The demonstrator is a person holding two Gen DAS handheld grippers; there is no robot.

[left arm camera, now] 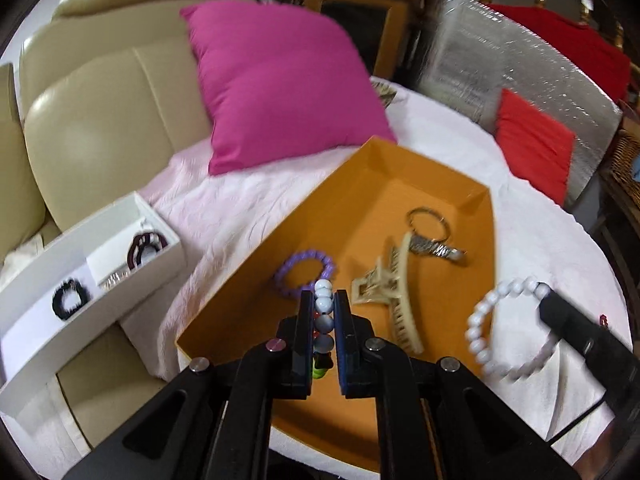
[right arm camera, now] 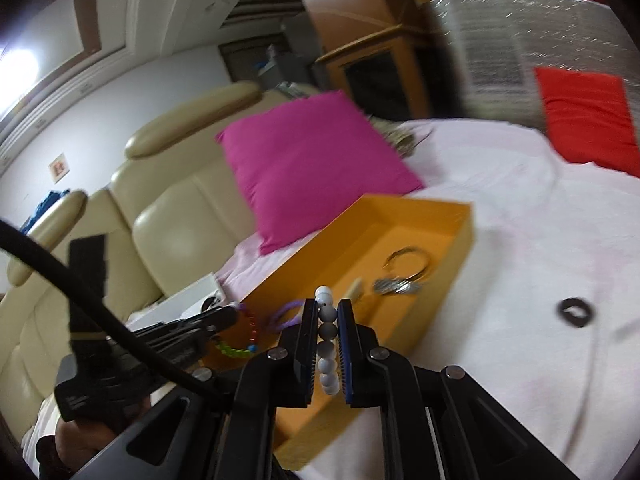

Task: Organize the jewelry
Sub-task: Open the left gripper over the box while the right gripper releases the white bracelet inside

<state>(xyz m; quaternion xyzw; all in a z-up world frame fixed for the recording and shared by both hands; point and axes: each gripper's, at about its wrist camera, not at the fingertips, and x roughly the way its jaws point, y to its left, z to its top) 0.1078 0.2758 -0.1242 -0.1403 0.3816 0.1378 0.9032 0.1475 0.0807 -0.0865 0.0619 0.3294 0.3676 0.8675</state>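
The left gripper (left arm camera: 324, 312) pinches a multicoloured bead bracelet (left arm camera: 324, 322) at lower centre above the orange tray (left arm camera: 280, 248), while the right gripper (right arm camera: 329, 320) pinches a white bead bracelet (right arm camera: 328, 336) at lower centre.

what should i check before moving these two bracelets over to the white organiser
1. Left gripper shut on multicolour bracelet: ok.
2. Right gripper shut on white bead bracelet: ok.
3. Free slot in white organiser: cannot tell.
4. Orange box emptied: not ok; purple bracelet, claw clip and keyring lie inside.
5. Cloth cleared: not ok; black ring lies loose.
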